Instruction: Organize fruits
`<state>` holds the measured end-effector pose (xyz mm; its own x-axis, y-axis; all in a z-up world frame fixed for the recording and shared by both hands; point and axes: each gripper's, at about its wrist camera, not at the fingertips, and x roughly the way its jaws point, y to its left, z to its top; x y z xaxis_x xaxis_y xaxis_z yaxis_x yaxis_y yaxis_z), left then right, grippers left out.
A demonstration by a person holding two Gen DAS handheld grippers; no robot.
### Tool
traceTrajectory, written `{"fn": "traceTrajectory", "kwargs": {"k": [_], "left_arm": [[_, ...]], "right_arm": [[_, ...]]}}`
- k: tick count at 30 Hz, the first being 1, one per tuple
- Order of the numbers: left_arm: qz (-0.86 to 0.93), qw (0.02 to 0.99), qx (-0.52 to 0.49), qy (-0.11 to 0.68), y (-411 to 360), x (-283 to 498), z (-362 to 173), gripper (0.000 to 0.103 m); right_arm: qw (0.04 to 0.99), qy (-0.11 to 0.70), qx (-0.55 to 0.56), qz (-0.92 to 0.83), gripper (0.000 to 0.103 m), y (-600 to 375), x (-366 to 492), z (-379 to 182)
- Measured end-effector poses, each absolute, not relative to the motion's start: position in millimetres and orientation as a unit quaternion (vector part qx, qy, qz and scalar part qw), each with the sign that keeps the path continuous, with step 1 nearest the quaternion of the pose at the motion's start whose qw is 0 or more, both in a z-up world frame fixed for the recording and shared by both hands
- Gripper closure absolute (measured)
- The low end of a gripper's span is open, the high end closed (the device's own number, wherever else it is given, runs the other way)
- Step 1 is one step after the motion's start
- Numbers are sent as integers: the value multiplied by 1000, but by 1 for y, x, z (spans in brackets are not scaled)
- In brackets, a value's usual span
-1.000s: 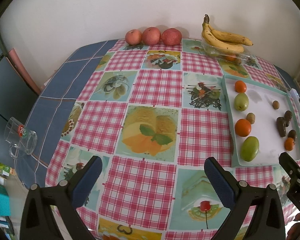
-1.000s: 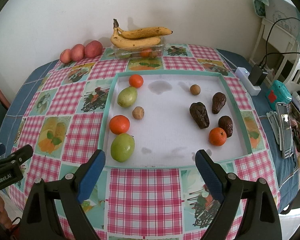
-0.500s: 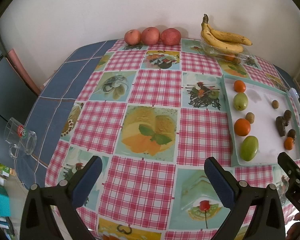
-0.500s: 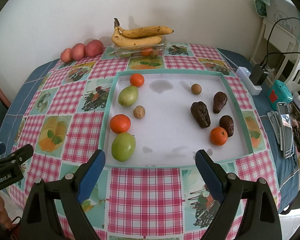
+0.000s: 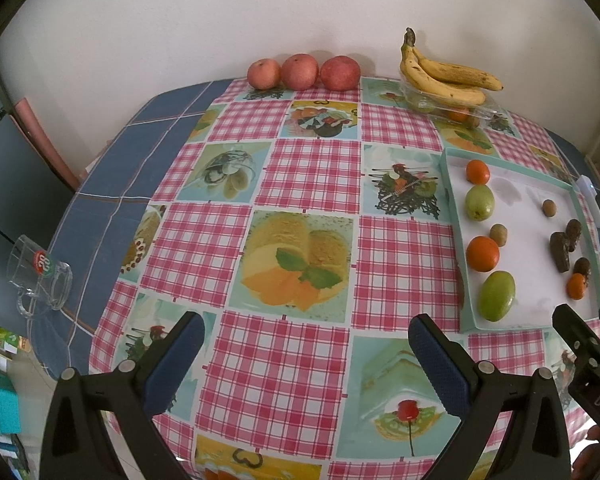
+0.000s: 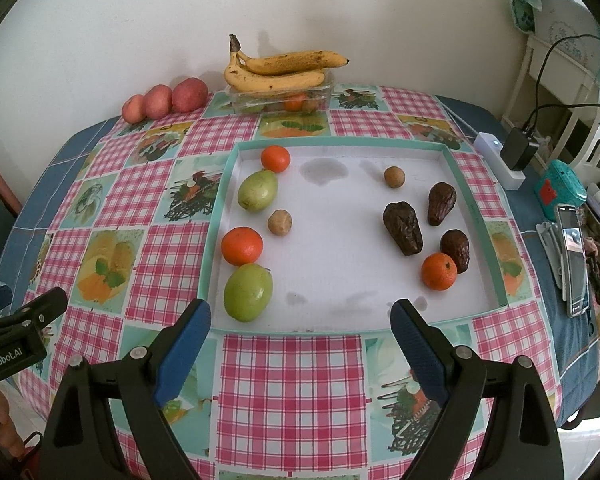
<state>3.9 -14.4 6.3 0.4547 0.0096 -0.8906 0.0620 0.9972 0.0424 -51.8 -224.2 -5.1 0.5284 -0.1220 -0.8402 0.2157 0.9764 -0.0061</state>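
A shallow white tray with a teal rim (image 6: 340,143) holds loose fruit. Along its left side lie two green fruits (image 6: 248,292), two oranges (image 6: 242,245) and a small brown fruit (image 6: 279,222). On its right lie three dark wrinkled fruits (image 6: 402,227), another orange (image 6: 439,271) and a second small brown fruit (image 6: 394,177). My right gripper (image 6: 300,344) hangs open over the tray's near edge, holding nothing. My left gripper (image 5: 304,354) is open and empty above the checked tablecloth, left of the tray (image 5: 456,216).
Three red apples (image 5: 302,72) and bananas (image 5: 444,76) on a clear box line the back wall. A glass mug (image 5: 40,276) stands at the table's left edge. A power strip with a charger (image 6: 504,156), a phone (image 6: 574,256) and clutter crowd the right side.
Both grippers have stayed open. The views have drifted only slightly; the fruit has not moved.
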Motion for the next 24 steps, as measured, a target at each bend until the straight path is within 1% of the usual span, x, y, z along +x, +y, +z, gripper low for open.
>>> {"fn": "traceTrajectory", "kwargs": {"k": [24], "left_arm": [[-17, 851, 37, 523, -12, 4, 7, 0]], "right_arm": [[872, 477, 49, -97, 11, -225, -51, -4]]}}
